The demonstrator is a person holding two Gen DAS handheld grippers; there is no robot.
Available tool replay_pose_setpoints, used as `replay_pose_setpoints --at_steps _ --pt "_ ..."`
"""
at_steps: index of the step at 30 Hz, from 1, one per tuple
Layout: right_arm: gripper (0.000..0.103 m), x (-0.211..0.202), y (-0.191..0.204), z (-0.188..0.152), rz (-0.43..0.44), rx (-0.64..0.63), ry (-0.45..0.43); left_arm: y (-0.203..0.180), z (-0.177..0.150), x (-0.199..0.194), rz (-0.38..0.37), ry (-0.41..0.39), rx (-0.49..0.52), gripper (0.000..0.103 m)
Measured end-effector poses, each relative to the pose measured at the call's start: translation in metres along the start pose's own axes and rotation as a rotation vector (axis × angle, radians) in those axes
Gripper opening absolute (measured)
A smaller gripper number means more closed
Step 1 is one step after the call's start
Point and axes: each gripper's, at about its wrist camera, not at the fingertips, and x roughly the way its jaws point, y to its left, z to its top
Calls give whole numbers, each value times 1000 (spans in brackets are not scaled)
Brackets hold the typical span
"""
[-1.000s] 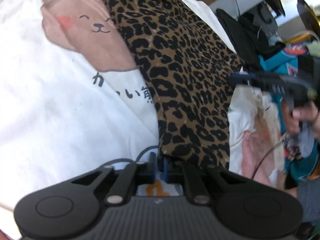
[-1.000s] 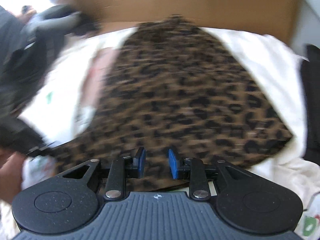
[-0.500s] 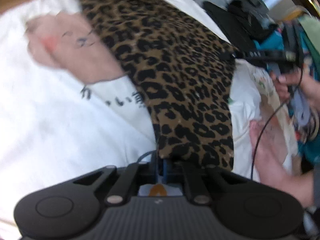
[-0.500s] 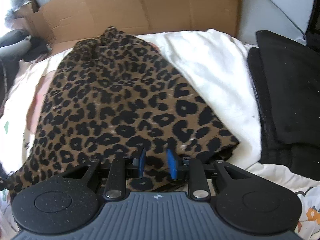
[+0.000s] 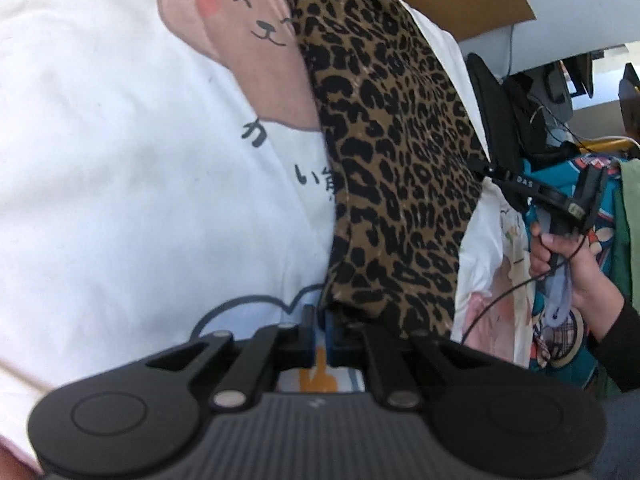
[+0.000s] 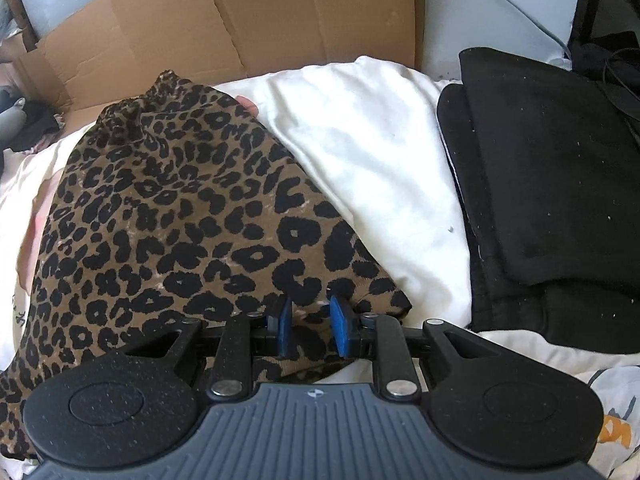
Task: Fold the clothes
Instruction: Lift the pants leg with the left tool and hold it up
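A leopard-print garment (image 5: 392,152) lies as a long strip over a white T-shirt with a pink bear print (image 5: 120,160). My left gripper (image 5: 319,330) is shut at the strip's near left corner, and the hem runs into its blue pads. In the right wrist view the same leopard-print garment (image 6: 180,220) fills the left half. My right gripper (image 6: 312,330) stands open over its near right corner, with a fold of the print between the blue pads. The left wrist view shows that right gripper (image 5: 486,170) at the strip's right edge, held by a hand (image 5: 560,256).
A folded black garment (image 6: 540,200) lies to the right on the white cloth (image 6: 380,160). Flattened cardboard (image 6: 240,20) stands at the back. A heap of teal and patterned clothes (image 5: 600,208) and a cable (image 5: 500,300) lie behind the hand.
My left gripper's jaws have closed at the leopard corner. The right gripper swept across the garment and came down onto its right corner, jaws still apart.
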Motion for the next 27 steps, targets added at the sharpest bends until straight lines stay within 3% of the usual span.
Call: replay_pose_setpoints --at_steps 5,8,11,12,23,26,27 --pt "28 -2 3 -3 -7 -2 1 -4 3 -21 -33 -44 -18 13" --pt "29 -4 4 -3 -8 1 4 -9 7 -26 -98 -27 -42 17" --pt "29 -5 5 -4 -8 -1 6 -11 6 -18 -120 2 -58 40" --pt "29 -5 5 -4 -7 -2 6 -10 5 -15 -123 7 -66 43" --pt "29 -5 5 -5 -3 -9 3 -5 4 18 -188 35 -160 48" --pt "29 -5 5 -5 -1 -5 0 -6 7 22 -200 23 -171 45" --pt "29 -6 5 -5 -1 -3 -1 -5 8 23 -203 18 -178 39"
